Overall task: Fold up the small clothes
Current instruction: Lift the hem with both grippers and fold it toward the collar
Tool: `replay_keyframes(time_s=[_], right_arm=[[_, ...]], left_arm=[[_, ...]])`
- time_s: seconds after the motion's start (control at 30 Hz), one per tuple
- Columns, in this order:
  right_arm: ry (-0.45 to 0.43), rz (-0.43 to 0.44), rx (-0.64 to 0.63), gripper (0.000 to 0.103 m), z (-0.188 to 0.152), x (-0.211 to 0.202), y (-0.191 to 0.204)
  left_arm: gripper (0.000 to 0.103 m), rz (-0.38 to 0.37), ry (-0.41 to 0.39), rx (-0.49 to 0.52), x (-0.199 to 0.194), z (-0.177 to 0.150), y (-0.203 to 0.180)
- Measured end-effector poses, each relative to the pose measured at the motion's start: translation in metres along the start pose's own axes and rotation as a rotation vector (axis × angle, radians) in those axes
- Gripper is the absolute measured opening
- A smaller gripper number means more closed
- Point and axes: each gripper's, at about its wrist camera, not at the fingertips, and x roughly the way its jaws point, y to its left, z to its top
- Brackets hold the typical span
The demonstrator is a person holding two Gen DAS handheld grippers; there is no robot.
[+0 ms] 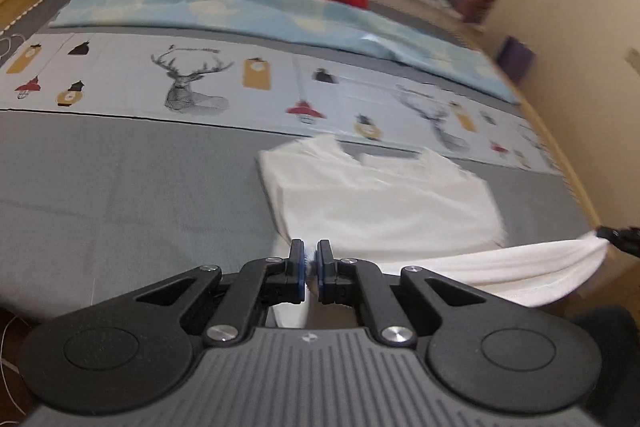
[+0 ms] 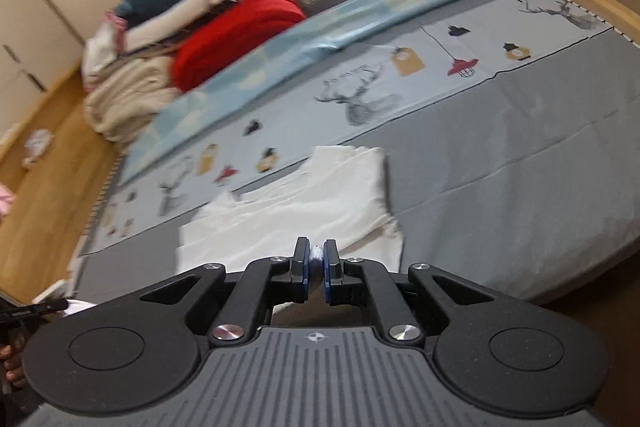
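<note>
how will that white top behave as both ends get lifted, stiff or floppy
Probably floppy: the white top sags in a draped band between the left gripper and the right gripper. Likely light, since thin pinches by the fingers carry it. Its far part lies on the grey bed cover and may drag or bunch.

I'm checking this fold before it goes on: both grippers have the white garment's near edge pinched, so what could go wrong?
The left gripper and right gripper each pinch only a thin bit of the white garment, so a corner may slip free. The edge sags between them and could fold unevenly.
</note>
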Motion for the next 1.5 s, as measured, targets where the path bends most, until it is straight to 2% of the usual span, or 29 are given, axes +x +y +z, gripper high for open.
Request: replay_keyframes(time_s=[0.07,0.2,0.27,0.33,0.4,0.43,0.47,0.5,0.53,0.6,0.7,0.77,0.87,0.93,1.13,1.27,1.33,1.37,1.43,1.5], right_arm=[[0.012,-0.038,0.006,0.006,0.016,0.038,-0.007],[0.063,-0.119,0.044,0.006,0.048,0.13,-0.023],[0.089,-0.155,0.045,0.006,0.059,0.17,-0.027],[0.106,-0.194,0.035,0.006,0.063,0.202,-0.028],[0.073,-0.217,-0.006,0.007,0.061,0.218,-0.028],[0.059,-0.243,-0.03,0.008,0.058,0.222,-0.029],[0.073,-0.288,-0.033,0.011,0.06,0.225,-0.03],[0.048,-0.309,-0.014,0.011,0.064,0.223,-0.03],[0.004,-0.291,0.008,0.011,0.067,0.218,-0.032],[-0.037,-0.26,0.043,0.011,0.072,0.21,-0.037],[-0.017,-0.278,0.038,0.011,0.069,0.21,-0.043],[0.026,-0.271,0.026,0.011,0.063,0.216,-0.047],[0.126,-0.245,-0.009,0.018,0.054,0.229,-0.048],[0.16,-0.243,-0.058,0.023,0.046,0.237,-0.045],[0.189,-0.222,-0.16,0.037,0.04,0.259,-0.028],[0.186,-0.219,-0.18,0.037,0.046,0.274,-0.022],[0.172,-0.219,-0.182,0.037,0.049,0.279,-0.019],[0.167,-0.219,-0.182,0.029,0.051,0.281,-0.018],[0.146,-0.228,-0.194,0.005,0.056,0.283,-0.014],[0.106,-0.215,-0.181,0.004,0.062,0.28,-0.012]], left_arm=[[0.006,0.031,0.034,-0.037,0.048,0.02,0.011],[0.006,0.111,0.096,-0.023,0.136,0.049,0.022],[0.006,0.126,0.096,-0.025,0.161,0.054,0.027],[0.007,0.1,0.085,-0.06,0.176,0.054,0.034],[0.007,0.093,0.088,-0.114,0.177,0.058,0.042],[0.01,0.08,0.052,-0.15,0.172,0.06,0.046],[0.021,0.065,0.022,-0.197,0.166,0.063,0.052],[0.029,0.056,0.008,-0.23,0.163,0.065,0.056],[0.03,0.05,0.006,-0.254,0.162,0.065,0.059],[0.03,0.074,0.052,-0.252,0.167,0.062,0.061],[0.03,0.123,0.152,-0.215,0.184,0.051,0.058],[0.03,0.122,0.184,-0.195,0.193,0.046,0.056],[0.033,0.117,0.186,-0.198,0.202,0.044,0.057],[0.033,0.114,0.192,-0.216,0.208,0.045,0.06],[0.033,0.104,0.207,-0.249,0.227,0.054,0.058],[0.032,0.097,0.224,-0.237,0.239,0.059,0.053],[0.018,0.098,0.217,-0.224,0.241,0.062,0.05],[0.01,0.102,0.202,-0.211,0.239,0.065,0.048],[0.008,0.104,0.155,-0.186,0.234,0.073,0.044],[0.007,0.114,0.087,-0.17,0.226,0.081,0.04]])
